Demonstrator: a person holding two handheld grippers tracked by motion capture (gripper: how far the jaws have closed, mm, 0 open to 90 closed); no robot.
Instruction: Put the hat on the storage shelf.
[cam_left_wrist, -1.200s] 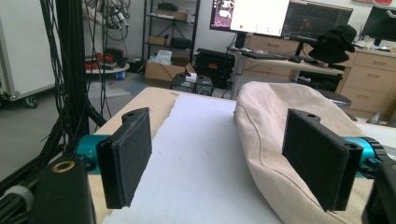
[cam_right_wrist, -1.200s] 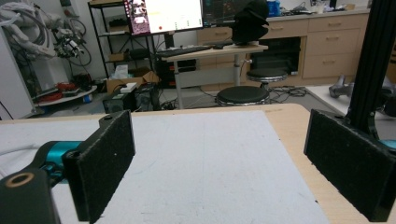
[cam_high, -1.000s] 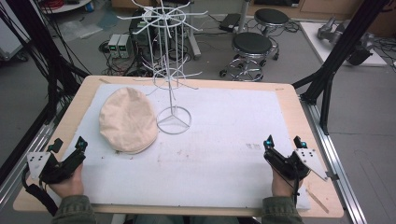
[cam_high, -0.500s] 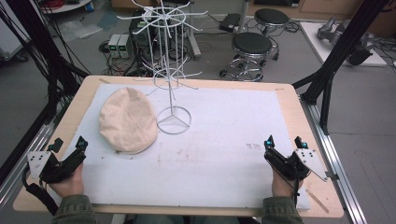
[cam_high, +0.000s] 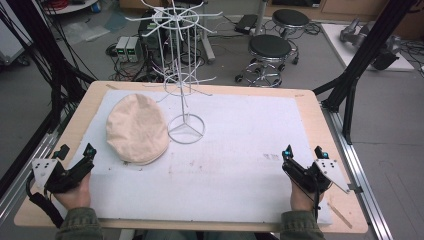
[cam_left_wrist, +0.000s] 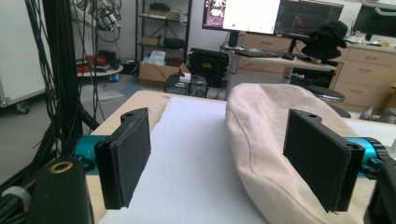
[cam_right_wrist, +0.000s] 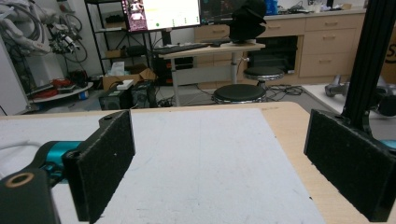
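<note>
A cream flat cap (cam_high: 136, 129) lies on the white mat (cam_high: 235, 150), left of centre, beside the round base of a white wire display rack (cam_high: 184, 75). My left gripper (cam_high: 76, 151) rests at the mat's front left corner, open, with nothing between its pads. In the left gripper view the cap (cam_left_wrist: 271, 140) sits just ahead, partly behind the right pad (cam_left_wrist: 315, 161). My right gripper (cam_high: 302, 151) rests at the front right, open and empty. Through the right gripper (cam_right_wrist: 224, 163) I see bare mat (cam_right_wrist: 205, 154).
The wooden table (cam_high: 320, 120) edges the mat on all sides. Black frame struts (cam_high: 360, 60) rise at the right and cables hang at the left (cam_high: 45, 60). Two stools (cam_high: 270, 50) and floor boxes stand beyond the far edge.
</note>
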